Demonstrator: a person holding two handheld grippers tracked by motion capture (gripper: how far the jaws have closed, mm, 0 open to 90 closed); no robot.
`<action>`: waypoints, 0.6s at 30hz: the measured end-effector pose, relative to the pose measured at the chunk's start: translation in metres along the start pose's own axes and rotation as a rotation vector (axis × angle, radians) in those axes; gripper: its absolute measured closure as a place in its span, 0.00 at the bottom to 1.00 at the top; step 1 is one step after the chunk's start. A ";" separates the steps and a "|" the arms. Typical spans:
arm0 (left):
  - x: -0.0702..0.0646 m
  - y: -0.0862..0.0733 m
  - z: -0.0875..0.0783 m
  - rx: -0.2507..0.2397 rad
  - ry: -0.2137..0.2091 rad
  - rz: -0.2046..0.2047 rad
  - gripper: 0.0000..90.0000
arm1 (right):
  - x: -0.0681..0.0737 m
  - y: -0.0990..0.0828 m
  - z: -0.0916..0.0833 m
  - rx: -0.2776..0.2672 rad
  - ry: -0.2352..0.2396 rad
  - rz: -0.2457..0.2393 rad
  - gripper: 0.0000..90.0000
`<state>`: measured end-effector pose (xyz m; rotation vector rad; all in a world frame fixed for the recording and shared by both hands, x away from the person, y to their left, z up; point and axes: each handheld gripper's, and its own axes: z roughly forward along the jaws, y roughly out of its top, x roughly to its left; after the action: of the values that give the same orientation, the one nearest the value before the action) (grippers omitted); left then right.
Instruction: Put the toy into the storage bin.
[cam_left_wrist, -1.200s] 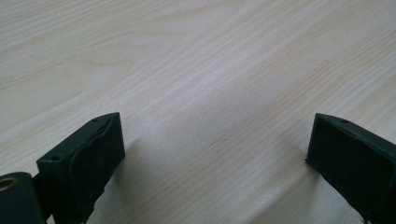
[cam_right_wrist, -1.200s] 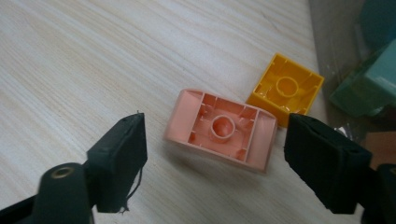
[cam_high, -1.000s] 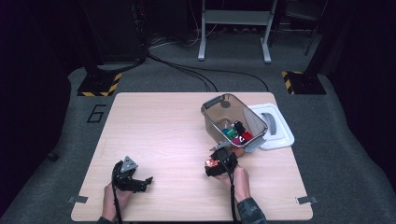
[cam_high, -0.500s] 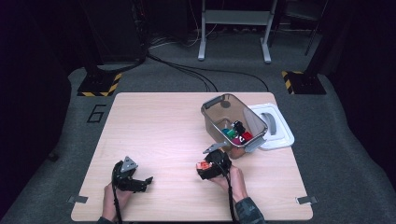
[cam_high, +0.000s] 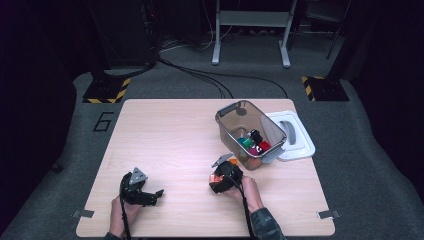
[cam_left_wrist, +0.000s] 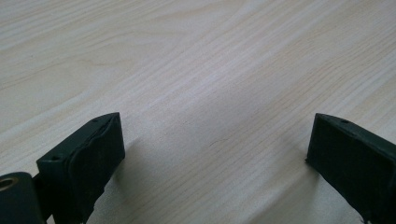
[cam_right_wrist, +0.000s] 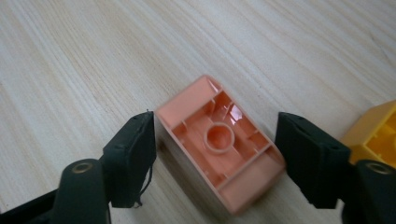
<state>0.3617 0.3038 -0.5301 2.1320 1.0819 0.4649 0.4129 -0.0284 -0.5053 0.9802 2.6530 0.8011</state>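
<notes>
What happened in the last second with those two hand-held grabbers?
The right gripper drew back from the clear bin toward the person, carrying an orange block between its fingers. The left gripper, the bin and the white lid stayed put.

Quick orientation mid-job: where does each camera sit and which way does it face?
High view: above the person's side, facing forward and down on the table; both hands, left tongs and right tongs show.
Left gripper view: on the left tongs, facing bare wood between open jaws.
Right gripper view: on the right tongs, facing an orange brick between its jaws.
Shared: all show the table.
</notes>
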 end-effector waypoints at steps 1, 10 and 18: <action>0.000 0.000 0.000 0.000 0.000 0.001 0.04 | 0.001 -0.001 -0.001 -0.005 -0.005 0.002 0.40; 0.000 0.000 0.000 0.000 0.000 0.001 0.04 | 0.005 -0.008 -0.006 -0.050 -0.036 0.000 0.64; 0.000 0.000 0.000 0.000 0.000 0.000 0.04 | 0.003 -0.009 -0.011 -0.078 -0.041 0.027 0.65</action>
<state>0.3617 0.3038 -0.5301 2.1321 1.0818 0.4654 0.4020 -0.0369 -0.5012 1.0039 2.5588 0.8733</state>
